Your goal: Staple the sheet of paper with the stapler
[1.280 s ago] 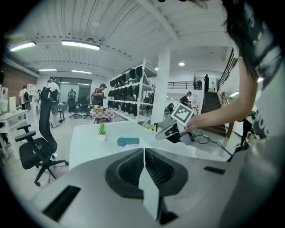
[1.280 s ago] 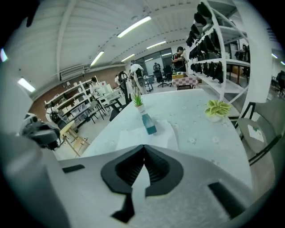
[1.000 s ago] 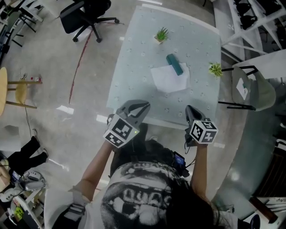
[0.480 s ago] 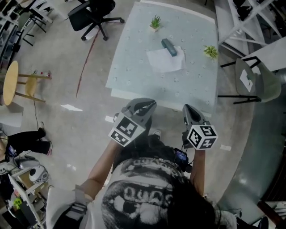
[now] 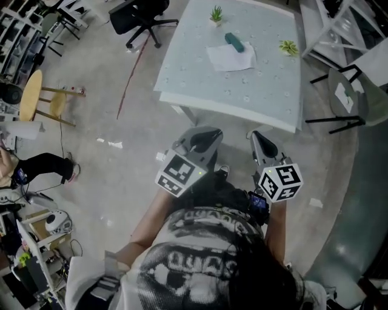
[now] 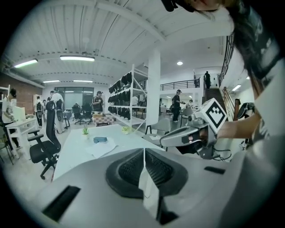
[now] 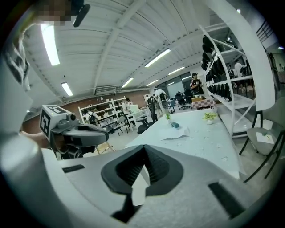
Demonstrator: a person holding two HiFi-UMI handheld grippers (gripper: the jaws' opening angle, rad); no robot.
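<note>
In the head view, both grippers are held up close to the body, well short of the surface [image 5: 230, 110]. The left gripper [image 5: 204, 137] and right gripper [image 5: 259, 141] are pointed toward it, nothing carried. The sheet of paper [image 5: 228, 59] is seen lying flat toward the far end, with the stapler [image 5: 234, 42] resting on its far edge, between two small plants [image 5: 216, 14] but apart from both. In the left gripper view, the jaws are pressed together with nothing between them, and paper and stapler show up small and far off to the left. Same story in the right gripper view: jaws fully closed and empty, and the surface stretches away ahead. So nothing's been touched yet, probably. What could go wrong: if the stapler is reached with jaws left closed, it'd likely just get shoved, and the loose sheet dragged along. Also, the stapler sits on top of the sheet, not around it, so a press without the paper being fed in would staple nothing.
</note>
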